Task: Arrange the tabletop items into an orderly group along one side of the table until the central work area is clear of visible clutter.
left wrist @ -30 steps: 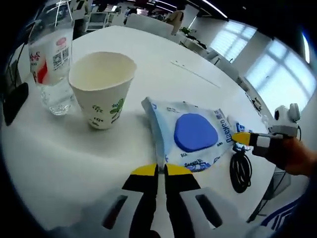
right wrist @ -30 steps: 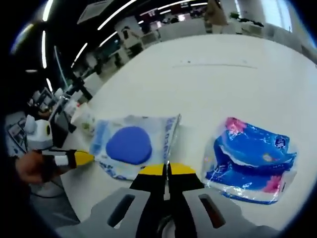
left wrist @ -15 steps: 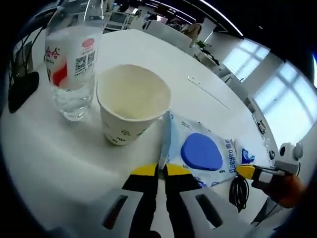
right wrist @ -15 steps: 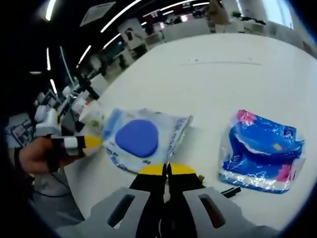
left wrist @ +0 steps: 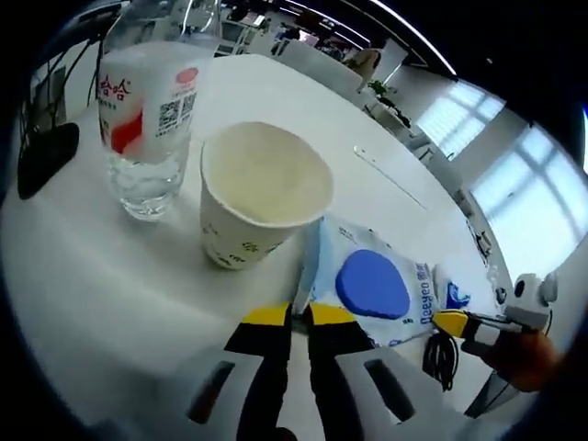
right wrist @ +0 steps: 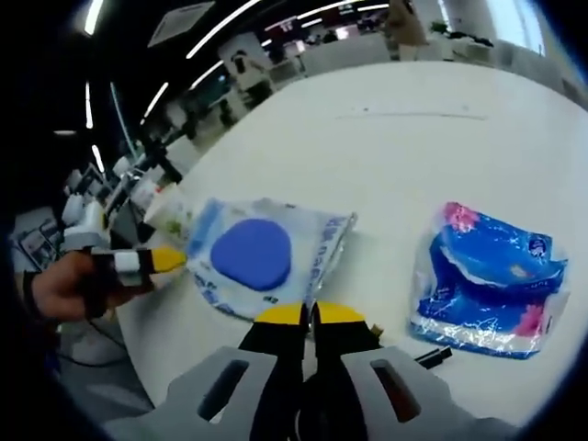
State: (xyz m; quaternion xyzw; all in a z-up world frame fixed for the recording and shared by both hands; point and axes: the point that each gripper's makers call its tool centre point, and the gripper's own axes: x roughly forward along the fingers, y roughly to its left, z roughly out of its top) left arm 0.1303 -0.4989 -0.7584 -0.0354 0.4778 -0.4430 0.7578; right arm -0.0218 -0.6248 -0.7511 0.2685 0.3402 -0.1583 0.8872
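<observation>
A wet-wipes pack with a blue oval lid lies flat on the white table, its left edge against a paper cup. My left gripper is shut on the pack's near corner. My right gripper is shut on the opposite edge of the same pack. In the left gripper view its yellow tip touches the pack's far right side. A clear water bottle stands just left of the cup. A blue tissue pack lies apart to the right.
A black cable hangs by the table edge near the right gripper. A dark object sits beyond the bottle. A person's hand holds the left gripper. A thin pen-like item lies farther out on the table.
Both grippers have carried the wipes pack toward the cup and bottle; its edge now rests against the cup. Both stay shut on the pack.
</observation>
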